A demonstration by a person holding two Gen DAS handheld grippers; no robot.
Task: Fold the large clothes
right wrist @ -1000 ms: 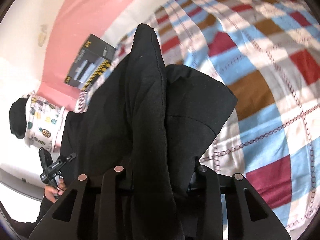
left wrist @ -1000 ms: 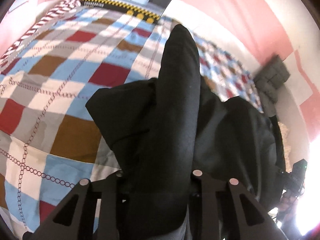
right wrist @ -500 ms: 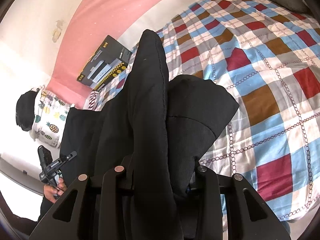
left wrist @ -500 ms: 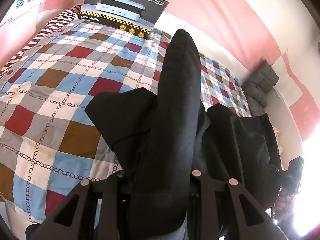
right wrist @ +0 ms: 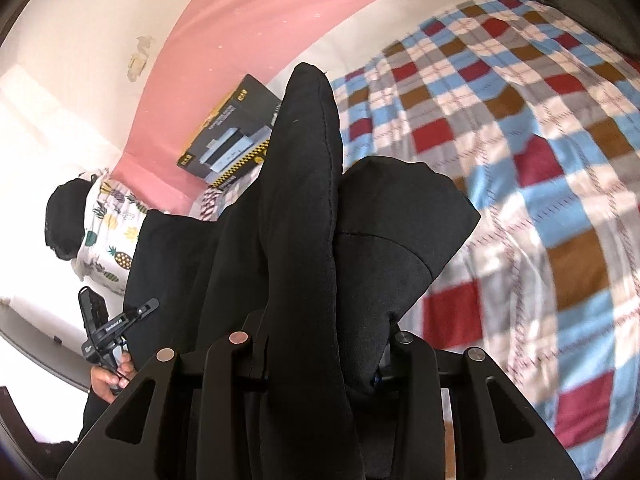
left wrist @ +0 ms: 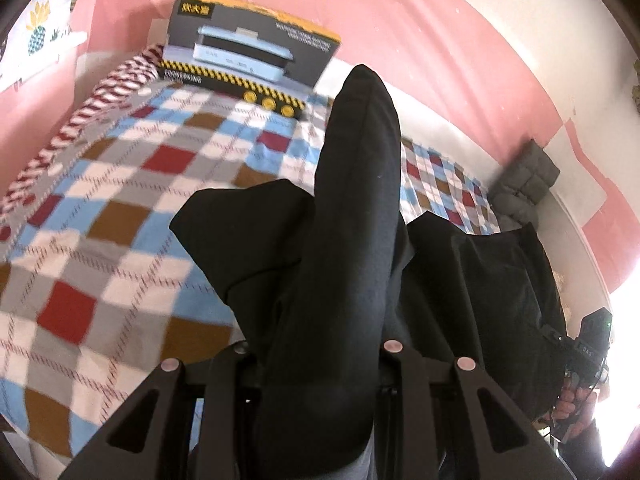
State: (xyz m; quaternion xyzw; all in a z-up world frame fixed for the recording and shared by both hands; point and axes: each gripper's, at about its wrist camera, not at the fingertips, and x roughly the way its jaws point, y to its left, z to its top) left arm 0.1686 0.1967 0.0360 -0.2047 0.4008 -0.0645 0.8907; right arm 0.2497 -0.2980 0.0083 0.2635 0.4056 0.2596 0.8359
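Black garment (left wrist: 352, 216) (both grippers) above bed (left wrist: 100, 208)

Both wrist fisheyes are looking forward along their fingers, close behind the black garment (left wrist: 352, 240) filling frame centre. Both are sharing the checked bedspread (right wrist: 540, 152) and appliance box (left wrist: 248, 56) near the pink wall.

Bright daylight, blown-out glare at lower right of left wrist view and left edge of right wrist view, motion blur across checked bedspread (left wrist: 100, 216), black garment (right wrist: 304, 216) underexposed, heavy fisheye curvature, dark corner vignetting.
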